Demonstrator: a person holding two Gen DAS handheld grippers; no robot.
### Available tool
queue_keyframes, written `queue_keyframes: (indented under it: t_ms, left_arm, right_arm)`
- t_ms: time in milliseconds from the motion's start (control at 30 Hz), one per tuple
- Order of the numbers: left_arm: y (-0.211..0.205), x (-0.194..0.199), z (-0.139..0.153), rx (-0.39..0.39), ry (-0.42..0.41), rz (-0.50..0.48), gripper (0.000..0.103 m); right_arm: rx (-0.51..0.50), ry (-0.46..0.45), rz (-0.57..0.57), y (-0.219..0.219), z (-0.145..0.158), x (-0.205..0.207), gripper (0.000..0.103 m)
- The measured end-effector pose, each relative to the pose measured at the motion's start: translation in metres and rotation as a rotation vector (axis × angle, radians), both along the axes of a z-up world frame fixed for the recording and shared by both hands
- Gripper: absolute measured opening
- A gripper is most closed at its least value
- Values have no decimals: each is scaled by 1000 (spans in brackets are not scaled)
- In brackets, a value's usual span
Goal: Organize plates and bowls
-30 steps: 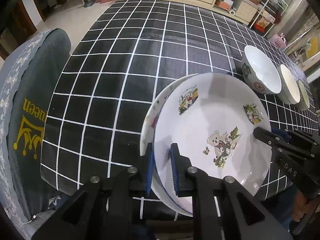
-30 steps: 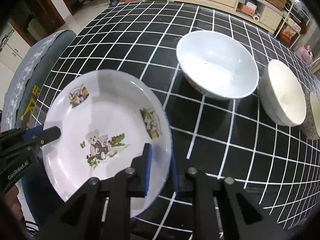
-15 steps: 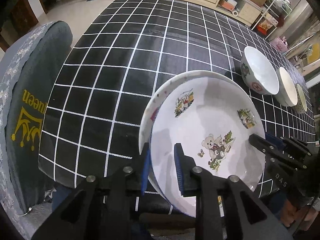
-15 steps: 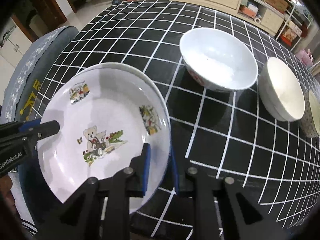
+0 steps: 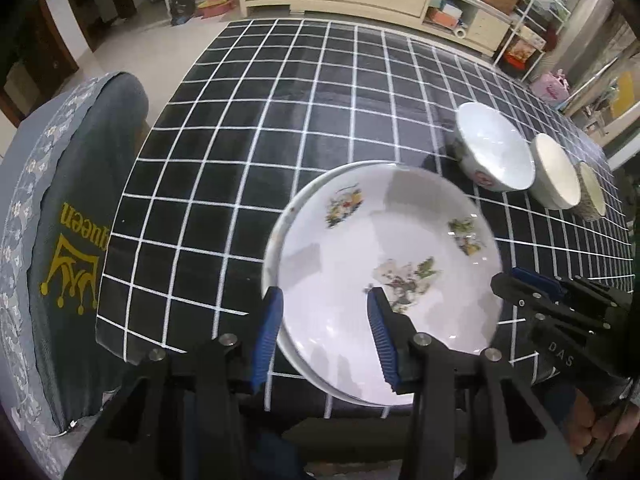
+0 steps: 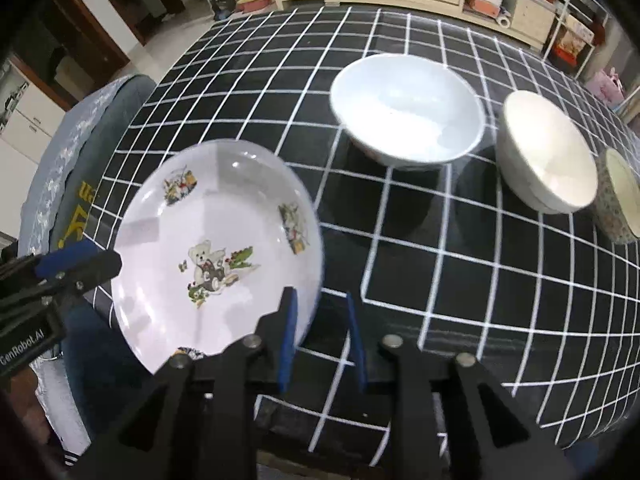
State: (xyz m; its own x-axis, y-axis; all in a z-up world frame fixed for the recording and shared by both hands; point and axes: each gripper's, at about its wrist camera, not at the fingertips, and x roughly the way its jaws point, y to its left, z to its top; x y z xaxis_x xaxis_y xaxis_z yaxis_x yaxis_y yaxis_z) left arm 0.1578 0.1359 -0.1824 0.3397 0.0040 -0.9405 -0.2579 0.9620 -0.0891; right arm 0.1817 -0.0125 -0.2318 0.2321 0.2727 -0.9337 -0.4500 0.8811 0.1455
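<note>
Lower plate mostly hidden; patterned bowl cut off

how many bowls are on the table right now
3, in a row to the right of the plates: a big white bowl nearest them, a cream bowl next, and a patterned bowl at the frame's edge, partly cut off.

I see open cloth across the far and left table. Three bowls line the right side, close together, blocking that way. The plates fill the near edge; a chair crowds the left.
</note>
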Motion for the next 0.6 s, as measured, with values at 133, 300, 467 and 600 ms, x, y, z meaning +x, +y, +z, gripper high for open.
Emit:
queue_keyframes:
  t_ms: [133,300,467,600]
  left_arm:
    - [-16,3,10,-11,-15,-29,41]
    - [-36,11,24,-11,-33,-78,41]
    - [-51,24,41,-23,-47,-111,41]
    - [-59,36,56,-9,-58,-141,41]
  right_arm:
    - [10,-19,-13,-12,13,0,47]
    - [38,-24,-43,-29,32,6,54]
    - [71,-23,-66,-44,54,17,57]
    - [96,-20,-87,-54,74,30,57]
